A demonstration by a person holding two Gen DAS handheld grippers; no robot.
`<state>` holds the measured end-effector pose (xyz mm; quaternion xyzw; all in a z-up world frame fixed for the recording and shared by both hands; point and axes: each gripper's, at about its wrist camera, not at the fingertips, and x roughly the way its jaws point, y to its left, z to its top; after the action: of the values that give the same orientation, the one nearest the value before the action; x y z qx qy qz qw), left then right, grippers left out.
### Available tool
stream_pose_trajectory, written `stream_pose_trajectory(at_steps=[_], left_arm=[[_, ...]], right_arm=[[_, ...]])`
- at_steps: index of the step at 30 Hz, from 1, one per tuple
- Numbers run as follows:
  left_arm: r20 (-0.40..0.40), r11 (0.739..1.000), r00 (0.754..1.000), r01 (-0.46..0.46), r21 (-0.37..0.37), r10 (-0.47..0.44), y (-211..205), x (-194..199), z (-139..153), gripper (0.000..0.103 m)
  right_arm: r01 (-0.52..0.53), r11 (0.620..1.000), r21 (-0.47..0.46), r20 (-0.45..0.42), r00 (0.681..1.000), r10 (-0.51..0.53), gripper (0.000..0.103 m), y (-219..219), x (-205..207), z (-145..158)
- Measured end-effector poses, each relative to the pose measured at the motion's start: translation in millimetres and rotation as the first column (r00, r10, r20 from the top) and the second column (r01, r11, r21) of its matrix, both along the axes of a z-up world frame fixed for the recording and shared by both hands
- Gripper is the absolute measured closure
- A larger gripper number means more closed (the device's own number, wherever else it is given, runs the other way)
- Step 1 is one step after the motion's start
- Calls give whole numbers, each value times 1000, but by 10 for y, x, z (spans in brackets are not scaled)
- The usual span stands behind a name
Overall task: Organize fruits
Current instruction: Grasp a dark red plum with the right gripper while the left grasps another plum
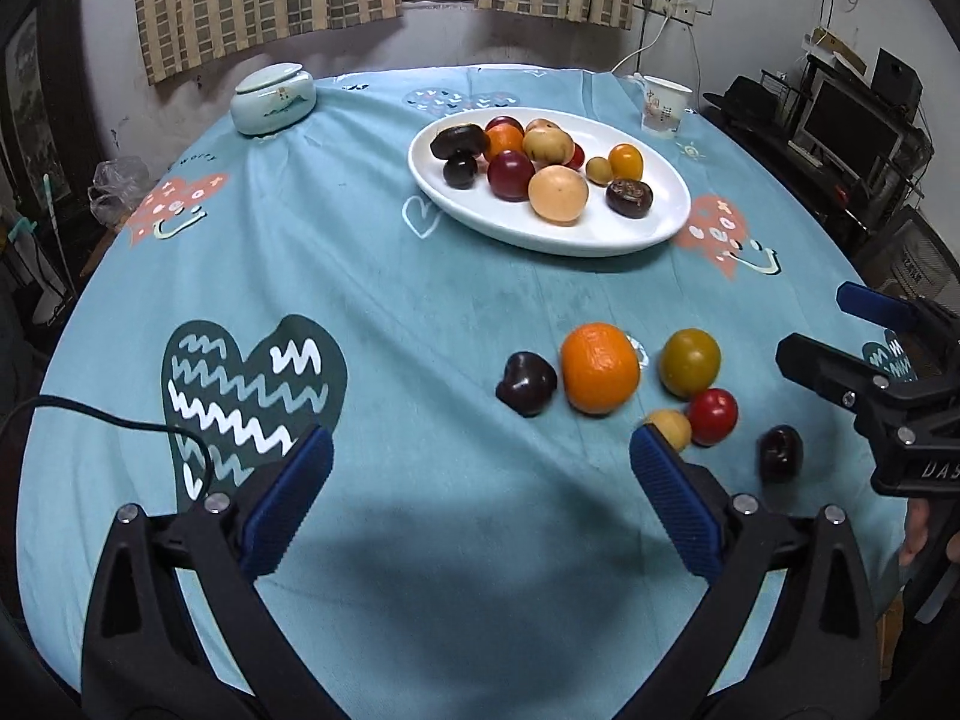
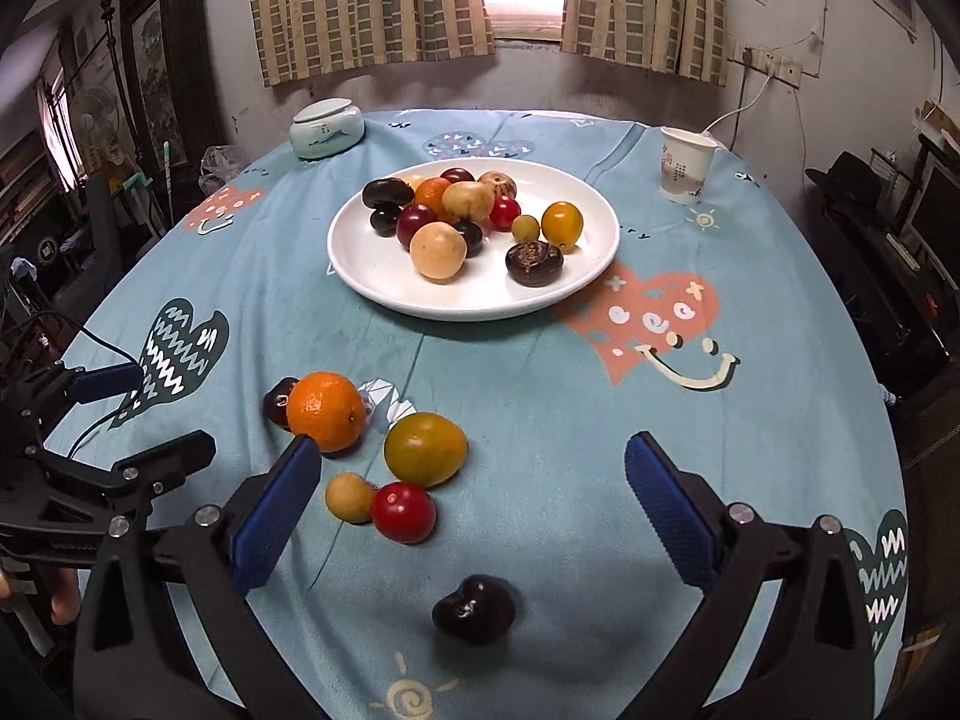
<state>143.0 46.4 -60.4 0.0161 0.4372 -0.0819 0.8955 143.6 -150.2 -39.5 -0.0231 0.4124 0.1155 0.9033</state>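
Hovering over the near part of the desk [image 1: 420,312] with blue cloth: left gripper [image 1: 480,504], jaws spread wide, nothing between the pads. Likewise spread and empty above the near edge: right gripper [image 2: 468,510]. Sitting toward the far middle of the desk: white plate [image 2: 366,276], loaded with a heap of small fruits in dark, red, orange and tan. Lying loose on the cloth nearer the front edge: orange [image 2: 326,411], with a dark fruit [image 2: 277,401] touching it behind; olive-yellow tomato [image 2: 425,449] just beside; red tomato [image 2: 403,511] touching a small tan fruit [image 2: 350,497]. Resting apart from that cluster, closest to the front edge and between the right gripper's fingers in view: dark plum [image 2: 474,609]. Standing at the far left edge: lidded ceramic jar [image 2: 327,129]; at the far right: paper cup [image 2: 687,165].
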Motion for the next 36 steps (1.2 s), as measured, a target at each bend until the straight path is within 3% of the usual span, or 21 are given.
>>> stream_pose_trajectory(at_steps=[5,15,18,20,22,23,24,28,34,36], left_arm=[[9,1000,1000,-6,-13,6,26,-46,35,2],[-3,1000,1000,-20,-17,20,79,-49,-7,2],[-4,1000,1000,-20,-17,20,82,-47,-16,2],[-3,1000,1000,-19,-14,19,80,-49,-13,2],[0,1000,1000,-12,-6,12,74,-48,-28,2],[-2,1000,1000,-5,7,5,55,-30,-46,2],[-4,1000,1000,0,19,0,32,-9,-60,2],[-11,994,999,40,101,-40,-81,111,-184,2],[9,984,995,92,154,-95,-172,277,-238,4],[8,978,993,117,174,-121,-208,309,-260,11]], right_arm=[[5,1000,2,0,1000,-5,1,-44,-56,10],[-22,1000,4,-101,995,23,3,-114,-332,-275],[-47,999,-4,-138,989,46,33,-97,-346,-406],[-48,999,0,-169,984,48,38,-88,-307,-499],[-46,999,-20,-192,981,41,55,-63,-249,-610],[-47,998,-28,-200,979,41,56,-50,-230,-660],[-56,997,-43,-180,983,48,66,-31,-244,-644],[-71,997,-31,-171,983,65,67,-30,-314,-566],[-56,998,-6,-169,984,54,67,-126,-368,-483],[-43,999,15,-172,984,45,67,-174,-361,-462]])
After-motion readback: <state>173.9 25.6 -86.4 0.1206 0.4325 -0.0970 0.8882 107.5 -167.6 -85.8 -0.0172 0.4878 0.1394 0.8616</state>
